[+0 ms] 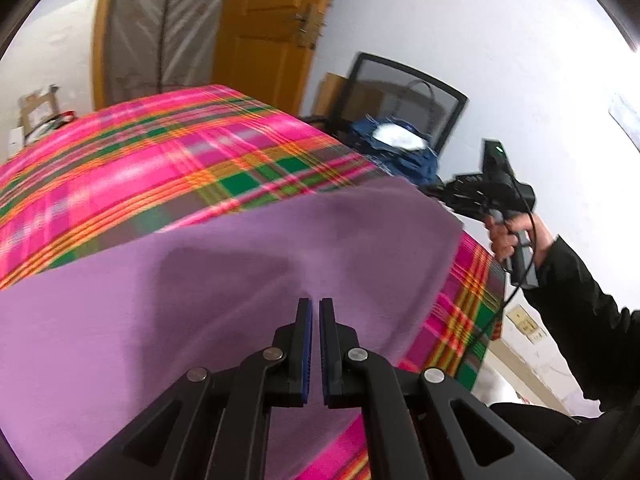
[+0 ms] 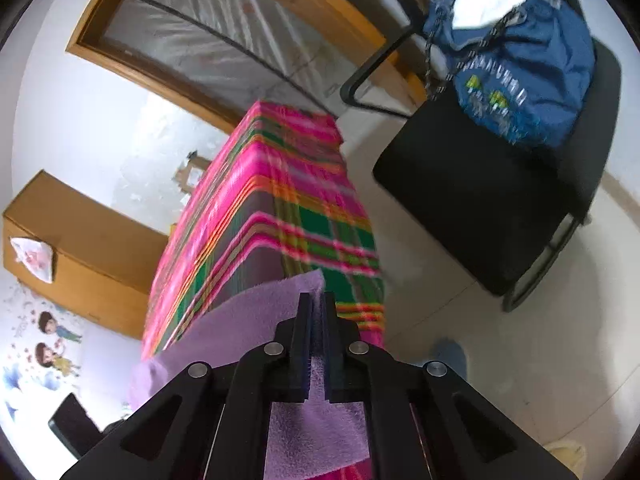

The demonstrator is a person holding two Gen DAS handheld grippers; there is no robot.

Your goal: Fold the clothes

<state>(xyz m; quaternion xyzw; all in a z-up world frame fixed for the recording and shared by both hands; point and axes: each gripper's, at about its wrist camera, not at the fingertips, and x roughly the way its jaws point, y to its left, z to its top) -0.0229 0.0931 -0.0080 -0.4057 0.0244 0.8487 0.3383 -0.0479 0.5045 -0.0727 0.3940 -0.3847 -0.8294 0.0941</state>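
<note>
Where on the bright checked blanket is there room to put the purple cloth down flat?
The far part of the pink plaid blanket, beyond the purple cloth, is bare up to the orange wooden door. The near part is covered by the cloth. The black chair holds a blue bag.

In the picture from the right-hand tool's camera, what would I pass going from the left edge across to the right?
Cartoon wall stickers → cardboard box → pink plaid cloth over the table → black chair with a blue bag on its seat. The purple cloth sits low in the middle, pinched in the right gripper.
</note>
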